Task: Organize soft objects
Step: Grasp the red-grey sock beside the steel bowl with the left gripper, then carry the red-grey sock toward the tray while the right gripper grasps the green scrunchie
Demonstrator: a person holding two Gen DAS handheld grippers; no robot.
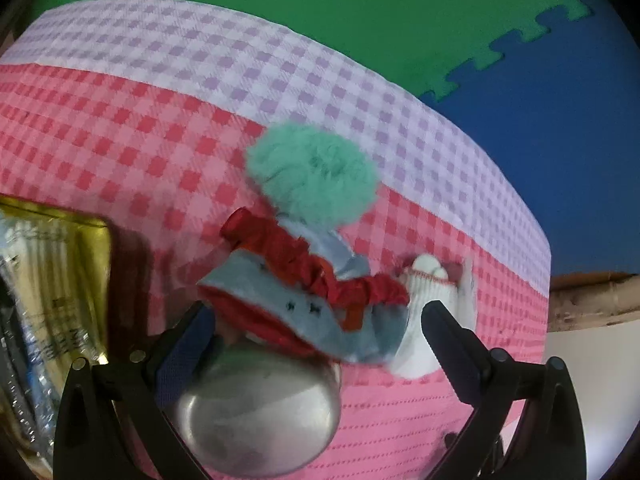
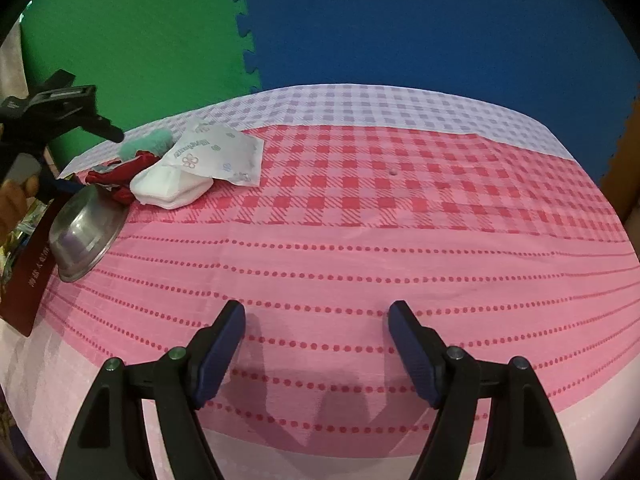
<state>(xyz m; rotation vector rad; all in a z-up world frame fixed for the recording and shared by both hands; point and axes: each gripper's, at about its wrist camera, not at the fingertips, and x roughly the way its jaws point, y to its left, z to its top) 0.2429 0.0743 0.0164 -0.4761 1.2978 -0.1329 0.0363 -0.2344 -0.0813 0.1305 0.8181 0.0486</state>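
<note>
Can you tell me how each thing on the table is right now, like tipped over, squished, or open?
metal bowl: tipped on its side against the pile.
red scrunchie: lying crumpled on the pile.
teal pom-pom: fluffy, resting at the pile's far side.
white sock: bunched up.
tissue packet: lying on the sock.
left gripper: open, over the pile.
right gripper: open, holding nothing.

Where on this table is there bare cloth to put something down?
The tablecloth lies bare from the right gripper up to the checked band. Crowded: the far left corner, with metal bowl, white sock, packet, red scrunchie.
</note>
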